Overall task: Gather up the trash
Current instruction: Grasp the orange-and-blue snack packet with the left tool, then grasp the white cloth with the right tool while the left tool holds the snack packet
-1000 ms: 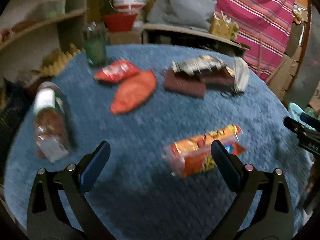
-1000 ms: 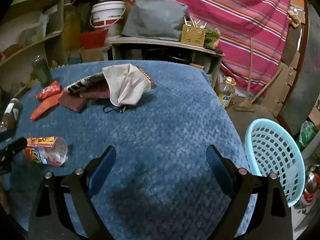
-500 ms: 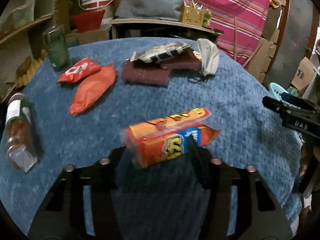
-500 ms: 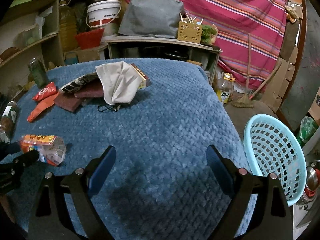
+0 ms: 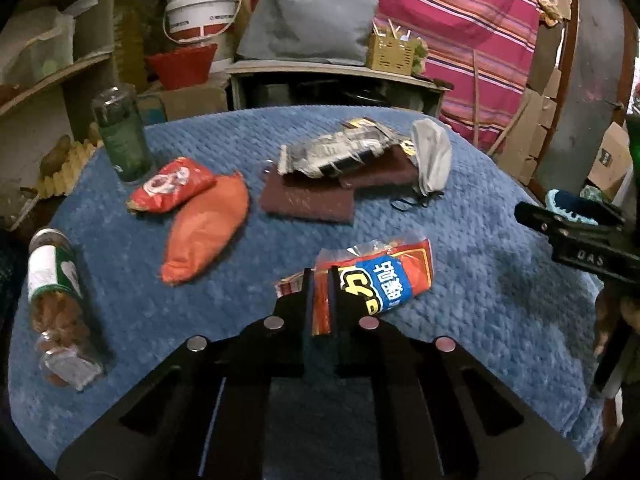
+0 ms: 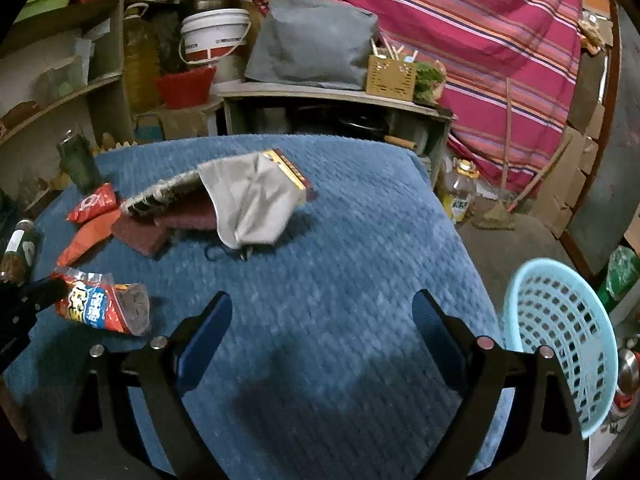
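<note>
Snack wrapper (image 5: 384,280), red with a blue label, sits pinched at its left end in my left gripper (image 5: 320,300), just below the middle of the left wrist view, over the blue quilted cloth (image 5: 480,320). In the right wrist view the same wrapper shows at the left edge. My right gripper (image 6: 320,336) hangs with its jaws spread wide and nothing between them, low in the frame above the cloth. At lower right of that view stands a light blue plastic basket (image 6: 560,336), off the cloth's edge. Farther up the cloth lie an orange pouch (image 5: 208,228), a red chip bag (image 5: 172,186), a crumpled silver wrapper (image 5: 336,150) and a grey cloth mask (image 5: 434,156).
</note>
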Demonstrator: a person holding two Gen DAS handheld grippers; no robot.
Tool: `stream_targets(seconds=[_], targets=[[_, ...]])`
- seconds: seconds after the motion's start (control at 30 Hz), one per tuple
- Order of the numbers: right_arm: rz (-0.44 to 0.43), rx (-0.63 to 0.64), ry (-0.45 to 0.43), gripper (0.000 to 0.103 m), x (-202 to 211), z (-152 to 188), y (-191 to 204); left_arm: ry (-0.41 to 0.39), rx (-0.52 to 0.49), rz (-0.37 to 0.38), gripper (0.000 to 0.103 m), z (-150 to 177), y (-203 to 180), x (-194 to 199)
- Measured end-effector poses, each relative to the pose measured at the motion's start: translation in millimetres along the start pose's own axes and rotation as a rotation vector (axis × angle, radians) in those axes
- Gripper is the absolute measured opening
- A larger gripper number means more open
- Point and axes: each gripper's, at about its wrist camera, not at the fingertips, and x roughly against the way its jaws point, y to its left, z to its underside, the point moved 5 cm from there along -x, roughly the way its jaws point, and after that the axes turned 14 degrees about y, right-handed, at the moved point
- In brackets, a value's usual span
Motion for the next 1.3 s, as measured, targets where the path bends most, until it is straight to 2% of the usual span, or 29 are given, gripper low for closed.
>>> stream_targets(seconds=[0.33,0.57,0.8,0.83,0.9,0.97,1.1,1.2,1.3], targets=[[-0.005,0.041,0.000,0.090,-27,-45,38,-0.023,0.030,-0.100,0.002,-18,26,9],[0.027,0.079,0.025,0.090,-47,-67,62,-0.060,0.101,-0.171,0.002,-37,54,17],[0.040,0.065,0.046,0.087,-64,-83,69,-0.073,0.163,-0.162,0.002,-48,70,18],[0.032,0.060,0.050,0.082,-65,-85,69,-0.074,0.165,-0.161,0.002,-49,70,18],[0.009,0.060,0.074,0.055,-67,-86,69,-0.072,0.170,-0.157,0.002,-49,69,17],[-0.008,0.055,0.082,0.049,-68,-84,65,-0.071,0.172,-0.156,0.002,-48,67,16],[-0.039,0.054,0.080,0.015,-63,-81,53,-0.069,0.178,-0.151,0.002,-47,64,17],[-0.054,0.046,0.066,0.007,-57,-79,39,-0.072,0.175,-0.142,0.002,-47,59,20],[-0.114,0.041,0.065,0.007,-53,-78,29,-0.075,0.164,-0.149,0.002,-46,51,25]])
